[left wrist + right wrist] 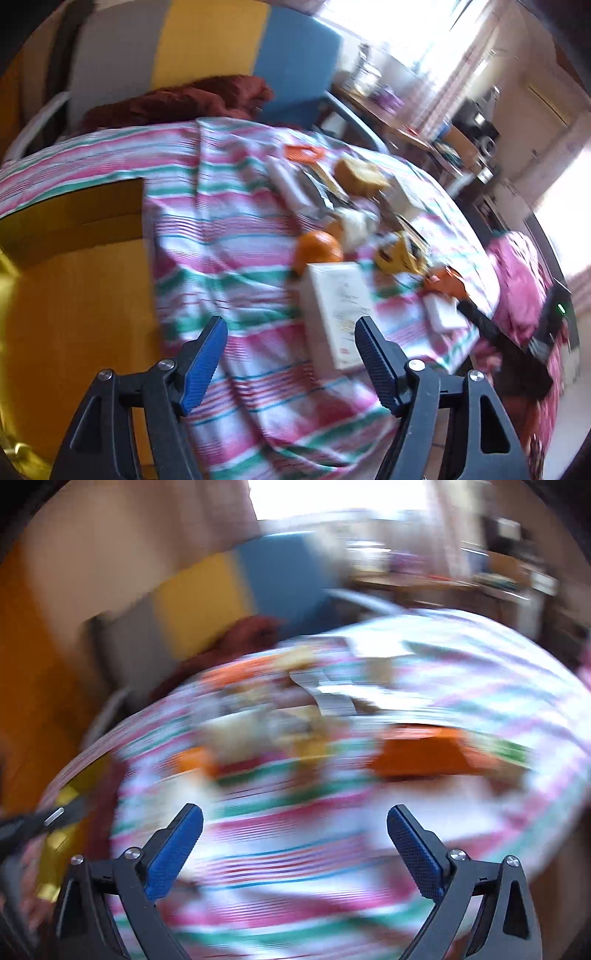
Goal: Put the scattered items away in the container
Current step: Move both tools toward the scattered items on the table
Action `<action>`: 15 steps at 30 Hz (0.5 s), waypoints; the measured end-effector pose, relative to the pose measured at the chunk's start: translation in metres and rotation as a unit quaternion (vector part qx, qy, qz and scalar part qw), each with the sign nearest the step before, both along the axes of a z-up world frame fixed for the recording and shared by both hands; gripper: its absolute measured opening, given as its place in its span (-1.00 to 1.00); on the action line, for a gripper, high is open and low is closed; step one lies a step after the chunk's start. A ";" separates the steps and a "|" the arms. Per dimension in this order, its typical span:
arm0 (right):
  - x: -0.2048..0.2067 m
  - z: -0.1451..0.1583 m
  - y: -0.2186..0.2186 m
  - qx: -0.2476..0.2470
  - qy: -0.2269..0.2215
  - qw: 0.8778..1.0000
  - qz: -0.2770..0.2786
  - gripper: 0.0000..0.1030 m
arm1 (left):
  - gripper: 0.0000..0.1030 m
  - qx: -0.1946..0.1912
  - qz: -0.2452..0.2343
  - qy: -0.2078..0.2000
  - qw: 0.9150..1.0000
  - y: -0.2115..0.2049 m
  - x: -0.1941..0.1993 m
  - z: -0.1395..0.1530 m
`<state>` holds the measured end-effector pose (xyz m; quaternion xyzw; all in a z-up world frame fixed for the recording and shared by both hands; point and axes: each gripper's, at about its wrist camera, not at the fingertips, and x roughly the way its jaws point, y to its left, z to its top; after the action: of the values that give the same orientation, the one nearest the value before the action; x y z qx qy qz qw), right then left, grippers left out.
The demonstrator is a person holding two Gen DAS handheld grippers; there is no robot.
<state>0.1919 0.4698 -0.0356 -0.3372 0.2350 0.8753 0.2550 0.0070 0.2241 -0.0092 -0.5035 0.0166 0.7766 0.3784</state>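
Observation:
In the left wrist view, scattered items lie on a pink, green and white striped cloth (236, 236): an orange (317, 249), a white box (336, 306), a yellow packet (400, 253), a bread-like piece (360, 177) and a small white pad (443, 312). A yellow-brown cardboard box (74, 295) stands open at the left. My left gripper (290, 326) hangs open above bare cloth, with the white box just beyond its right finger. The right wrist view is badly blurred. My right gripper (295, 825) is open over the cloth, nothing between its fingers, and an orange object (417, 757) lies ahead.
A dark red cloth (192, 99) and grey, yellow and blue panels (210, 40) sit behind the table. A cluttered wooden shelf (399, 122) stands at the back right. Pink fabric (524, 280) and a black device (498, 339) lie past the table's right edge.

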 end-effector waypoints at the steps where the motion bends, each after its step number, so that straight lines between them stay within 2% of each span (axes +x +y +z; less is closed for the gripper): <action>1: 0.006 -0.003 0.015 -0.001 -0.005 1.000 -0.025 0.99 | 0.44 -0.001 -0.013 -0.002 1.000 0.008 0.003 -0.001; 3: 0.016 -0.014 0.043 -0.020 -0.012 0.998 -0.058 0.99 | 0.44 -0.008 -0.023 -0.001 1.000 0.019 0.007 -0.002; 6: 0.014 -0.034 0.059 -0.087 -0.019 0.995 -0.052 0.99 | 0.44 -0.009 -0.026 0.006 1.000 0.022 0.011 -0.003; 9: -0.007 -0.038 0.030 -0.142 0.011 0.989 0.033 0.99 | 0.44 -0.018 -0.013 0.011 1.000 0.016 0.009 -0.005; 12: -0.027 -0.025 -0.011 -0.155 0.032 0.979 0.131 0.99 | 0.44 -0.019 0.005 0.011 1.000 0.009 0.001 -0.006; 14: -0.028 -0.009 -0.033 -0.141 0.046 0.972 0.181 0.99 | 0.46 -0.021 0.008 0.007 1.000 0.008 -0.002 -0.008; 15: -0.027 0.000 -0.041 -0.109 0.047 0.975 0.187 0.99 | 0.50 -0.023 0.005 0.006 1.000 0.010 -0.002 -0.008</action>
<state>0.1645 0.4292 -0.0356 -0.3597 0.2738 0.8912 0.0371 0.0045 0.2342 -0.0173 -0.5072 0.0341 0.7810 0.3629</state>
